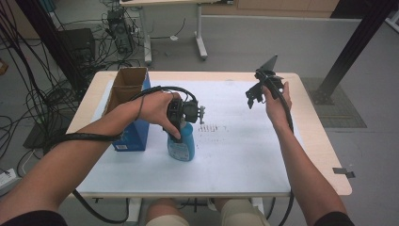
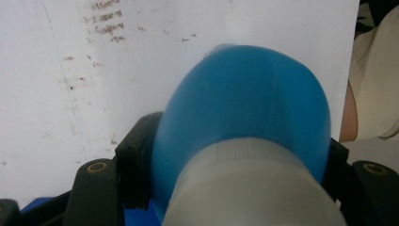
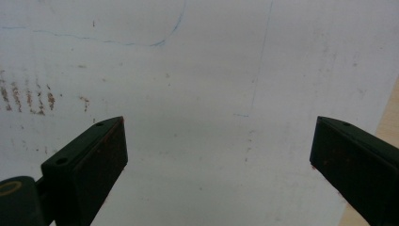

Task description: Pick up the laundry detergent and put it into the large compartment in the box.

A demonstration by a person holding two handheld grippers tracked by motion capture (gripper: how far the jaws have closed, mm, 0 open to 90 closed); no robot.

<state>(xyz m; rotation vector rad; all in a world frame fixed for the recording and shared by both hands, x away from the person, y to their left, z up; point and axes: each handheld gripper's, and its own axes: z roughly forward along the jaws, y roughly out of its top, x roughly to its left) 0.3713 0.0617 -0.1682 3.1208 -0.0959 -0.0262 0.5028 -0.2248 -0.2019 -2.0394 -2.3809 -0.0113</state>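
Observation:
A blue plastic bottle (image 1: 182, 145) with a white neck stands on the white sheet (image 1: 235, 155), left of the table's middle. My left gripper (image 1: 180, 123) comes down over its top, and the hand hides the fingertips in the high view. In the left gripper view the bottle (image 2: 244, 108) sits between the two black jaws, and the left gripper (image 2: 235, 162) is shut on it just below the white neck (image 2: 249, 188). My right gripper (image 1: 255, 96) is held up over the table's far right part. Its jaws stand wide apart with nothing between them; the right gripper (image 3: 219, 155) looks down on bare sheet.
An open blue cardboard box (image 1: 128, 101) stands at the left, close beside the bottle. Brown smudge marks (image 1: 210, 127) lie on the sheet near the middle. The tan table edge (image 1: 324, 146) runs along the right. Cables and another table's legs occupy the floor behind.

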